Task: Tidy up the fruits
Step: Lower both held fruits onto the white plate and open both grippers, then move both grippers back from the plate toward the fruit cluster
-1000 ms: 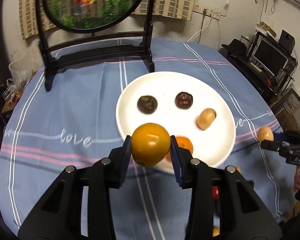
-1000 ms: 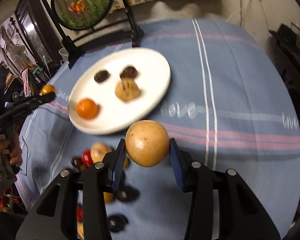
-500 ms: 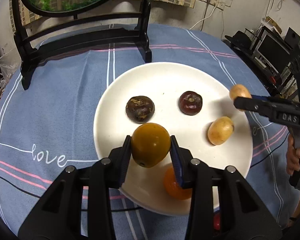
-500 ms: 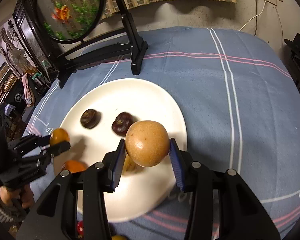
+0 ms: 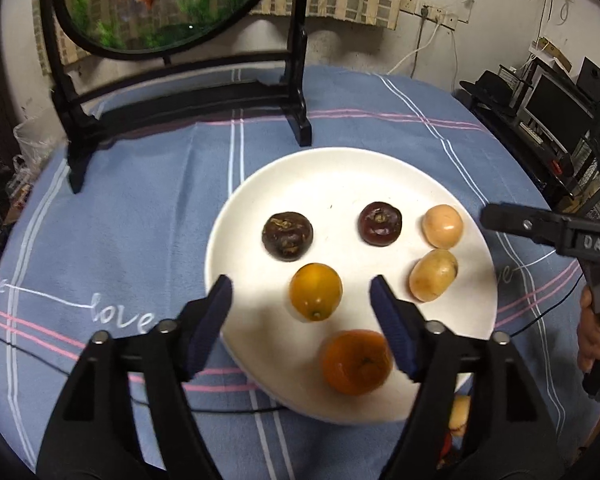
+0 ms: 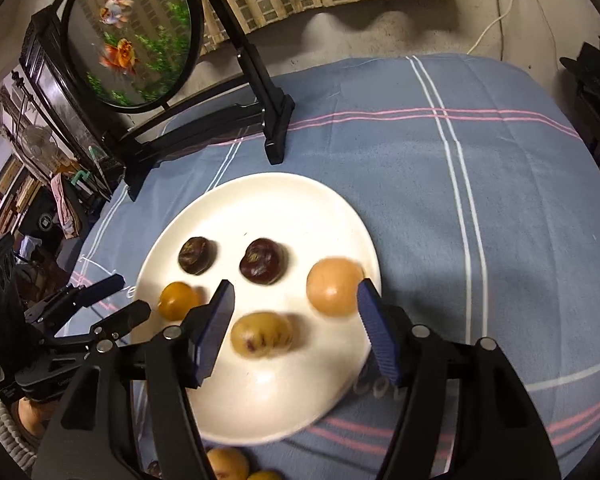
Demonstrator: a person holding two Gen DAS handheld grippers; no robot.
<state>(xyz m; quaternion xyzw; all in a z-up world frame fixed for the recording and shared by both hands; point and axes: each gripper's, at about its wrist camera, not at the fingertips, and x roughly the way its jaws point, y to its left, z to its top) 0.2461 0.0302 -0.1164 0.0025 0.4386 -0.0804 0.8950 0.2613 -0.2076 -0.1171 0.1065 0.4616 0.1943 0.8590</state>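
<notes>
A white plate (image 5: 332,168) on the blue cloth holds several fruits. My left gripper (image 5: 300,300) is open and empty; a yellow-orange fruit (image 5: 315,291) lies on the plate between its spread fingers. An orange tangerine (image 5: 356,361) lies nearer, two dark brown fruits (image 5: 287,235) (image 5: 381,223) farther back, two tan fruits (image 5: 442,225) (image 5: 433,274) at right. My right gripper (image 6: 296,304) is open and empty over the plate (image 6: 268,196); a round tan fruit (image 6: 334,286) lies by its right finger and an oval tan one (image 6: 262,335) between its fingers.
A black stand with a round goldfish picture (image 5: 172,0) stands behind the plate. More loose fruits (image 6: 226,463) lie on the cloth in front of the plate. The right gripper shows at the right edge of the left wrist view (image 5: 540,228). Shelves and a monitor (image 5: 556,108) stand beyond the table.
Both grippers opened and let go of their fruits: the yellow-orange fruit and the round tan fruit now lie on the plate. Both grippers pulled back a little.
</notes>
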